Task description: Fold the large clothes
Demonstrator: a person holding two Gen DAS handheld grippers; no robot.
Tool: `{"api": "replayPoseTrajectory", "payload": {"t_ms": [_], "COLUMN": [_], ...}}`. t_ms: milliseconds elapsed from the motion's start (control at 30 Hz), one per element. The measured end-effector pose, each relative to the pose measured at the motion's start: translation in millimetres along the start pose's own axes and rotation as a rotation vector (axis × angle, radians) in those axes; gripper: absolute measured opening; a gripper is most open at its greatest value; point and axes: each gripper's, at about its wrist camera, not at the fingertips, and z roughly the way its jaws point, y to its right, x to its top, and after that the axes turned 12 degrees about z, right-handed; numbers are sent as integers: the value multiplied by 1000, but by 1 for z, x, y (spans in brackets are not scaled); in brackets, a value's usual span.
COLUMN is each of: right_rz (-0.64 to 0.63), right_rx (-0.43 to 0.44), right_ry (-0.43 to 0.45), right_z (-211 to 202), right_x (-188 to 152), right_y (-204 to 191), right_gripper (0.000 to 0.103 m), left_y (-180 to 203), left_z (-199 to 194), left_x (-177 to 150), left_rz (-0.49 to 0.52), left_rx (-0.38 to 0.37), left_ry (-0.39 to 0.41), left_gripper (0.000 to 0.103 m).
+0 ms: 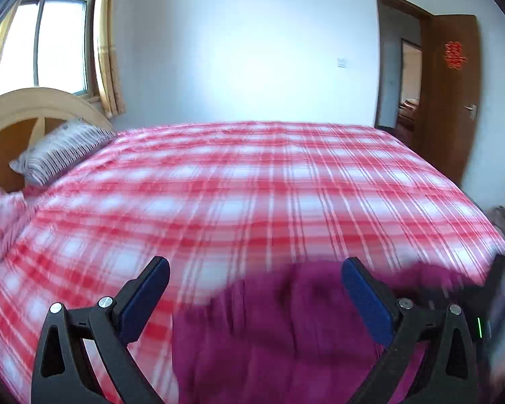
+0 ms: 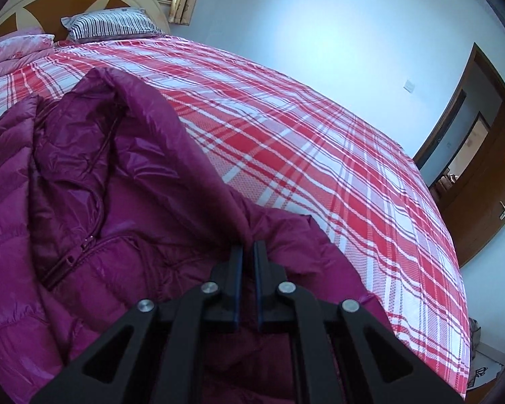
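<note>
My right hand-held gripper [image 2: 248, 249] is clenched on a pinch of the purple down jacket [image 2: 84, 175] at lower centre of its frame. The jacket's bulk runs from there toward the upper left across the plaid bed [image 2: 320, 155], collar end farthest away. My left hand-held gripper [image 1: 252, 286] hangs released above the jacket (blurred), nothing between its pads — so the right is the nearer one.

You have one sign to read here: a red paper cut-out [image 1: 453, 55] stuck on the open brown door [image 1: 454, 101], shaped like the Chinese double-happiness character 囍. In your right wrist view it is blurred. Nothing else bears readable text.
</note>
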Motion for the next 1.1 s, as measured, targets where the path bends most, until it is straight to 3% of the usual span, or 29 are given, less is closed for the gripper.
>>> {"api": "replayPoseTrajectory", "payload": {"t_ms": [100, 167, 333, 500, 633, 800, 933, 1033, 1100], "right_rz": [2, 5, 10, 23, 1, -16, -47, -44, -34], "right_rx": [4, 4, -1, 4, -2, -13, -52, -54, -50], "right_ry": [2, 4, 19, 30, 27, 0, -1, 3, 12], "right_z": [0, 0, -2, -4, -7, -3, 1, 0, -1], "right_x": [-2, -2, -4, -4, -3, -5, -8, -9, -10], "right_y": [0, 0, 0, 3, 0, -2, -10, -10, -7], "right_gripper": [7, 7, 7, 7, 7, 8, 8, 8, 8], "left_y": [5, 13, 39, 41, 38, 32, 21, 29, 39], "left_z": [45, 65, 80, 104, 109, 70, 44, 60, 83], "left_x": [22, 18, -30, -72, -76, -54, -23, -2, 2], "left_rz": [22, 46, 164, 189, 159, 130, 31, 26, 66], "left_rx": [11, -31, 17, 25, 13, -11, -107, -104, -55], "left_ry": [-66, -130, -207, -301, -293, -134, -8, -35, -94], "left_gripper": [102, 102, 102, 102, 102, 102, 102, 102, 102]}}
